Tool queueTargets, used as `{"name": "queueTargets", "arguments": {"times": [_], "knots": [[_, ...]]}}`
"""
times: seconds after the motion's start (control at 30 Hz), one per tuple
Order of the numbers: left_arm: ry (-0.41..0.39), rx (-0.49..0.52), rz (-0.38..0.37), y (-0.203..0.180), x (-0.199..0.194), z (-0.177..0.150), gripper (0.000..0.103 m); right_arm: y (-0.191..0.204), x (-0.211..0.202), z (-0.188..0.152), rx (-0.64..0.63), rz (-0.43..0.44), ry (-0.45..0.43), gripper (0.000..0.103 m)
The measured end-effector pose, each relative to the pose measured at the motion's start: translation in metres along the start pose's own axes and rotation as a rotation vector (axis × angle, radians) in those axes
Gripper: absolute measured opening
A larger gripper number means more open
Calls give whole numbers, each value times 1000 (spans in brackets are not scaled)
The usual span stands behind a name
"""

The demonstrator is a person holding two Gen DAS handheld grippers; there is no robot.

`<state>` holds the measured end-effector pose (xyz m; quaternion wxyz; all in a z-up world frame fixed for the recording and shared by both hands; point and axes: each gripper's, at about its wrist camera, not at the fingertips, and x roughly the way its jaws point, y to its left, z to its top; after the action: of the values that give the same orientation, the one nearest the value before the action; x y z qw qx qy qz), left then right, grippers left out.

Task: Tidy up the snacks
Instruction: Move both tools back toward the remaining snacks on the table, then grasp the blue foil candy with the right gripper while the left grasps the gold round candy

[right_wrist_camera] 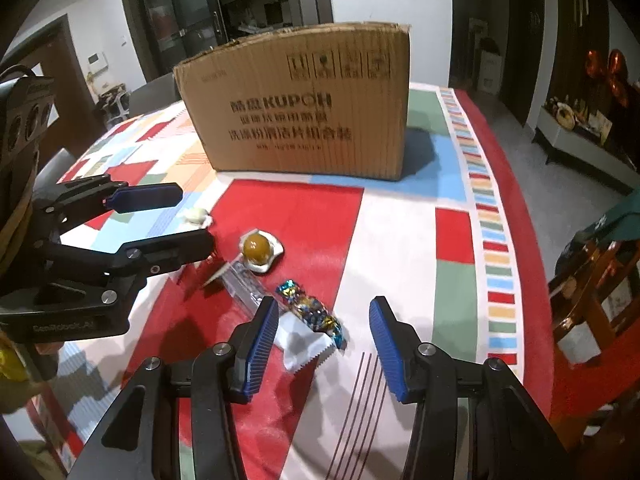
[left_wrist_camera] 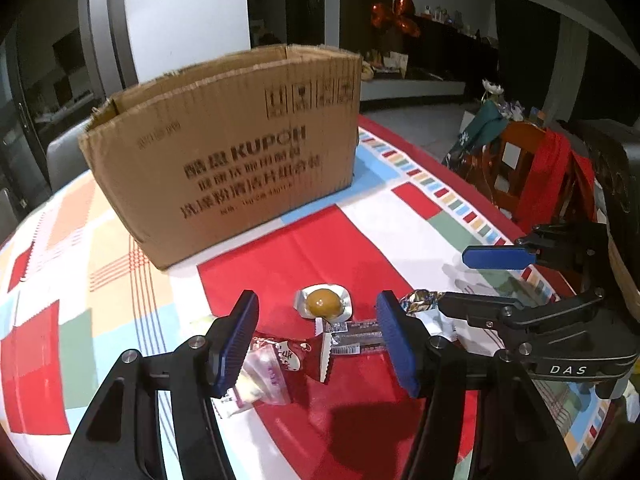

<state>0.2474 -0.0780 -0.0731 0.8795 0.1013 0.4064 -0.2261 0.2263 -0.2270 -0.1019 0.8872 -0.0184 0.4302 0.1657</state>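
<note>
An open cardboard box (left_wrist_camera: 224, 152) stands at the back of the table; it also shows in the right wrist view (right_wrist_camera: 304, 108). Several snacks lie in front of it: a brown egg in a clear pack (left_wrist_camera: 323, 302) (right_wrist_camera: 258, 250), a red packet (left_wrist_camera: 288, 356), a clear-and-silver strip packet (left_wrist_camera: 356, 336) (right_wrist_camera: 246, 284), a shiny foil candy (right_wrist_camera: 312, 312) (left_wrist_camera: 420, 300) and a white packet (right_wrist_camera: 304, 346). My left gripper (left_wrist_camera: 318, 344) is open, low over the red and strip packets. My right gripper (right_wrist_camera: 324, 346) is open, straddling the foil candy and white packet.
A colourful patchwork tablecloth (left_wrist_camera: 100, 264) covers the table. A small pale wrapped snack (right_wrist_camera: 196, 216) lies to the left. Wooden chairs with red cloth (left_wrist_camera: 536, 168) stand past the table's right edge. The right gripper (left_wrist_camera: 496, 276) shows in the left wrist view.
</note>
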Motion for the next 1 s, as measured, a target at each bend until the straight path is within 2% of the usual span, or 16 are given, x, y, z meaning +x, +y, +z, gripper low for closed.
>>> {"name": "queueTargets", "arguments": {"times": [0.13, 0.2, 0.57, 0.7, 0.97, 1.0], "knots": [[33, -17, -20, 3, 14, -2, 58, -3, 8, -2, 9, 3, 17, 48], [45, -23, -22, 5, 20, -2, 58, -3, 13, -3, 10, 5, 28, 43], [97, -72, -27, 13, 49, -1, 55, -8, 30, 0, 16, 3, 52, 40], [117, -94, -36, 16, 57, 0, 50, -9, 35, 3, 22, 12, 61, 35], [133, -114, -44, 18, 65, 0, 45, -10, 44, 6, 30, 22, 71, 32], [133, -112, -41, 17, 65, 0, 41, -10, 45, 7, 31, 25, 69, 32]]}}
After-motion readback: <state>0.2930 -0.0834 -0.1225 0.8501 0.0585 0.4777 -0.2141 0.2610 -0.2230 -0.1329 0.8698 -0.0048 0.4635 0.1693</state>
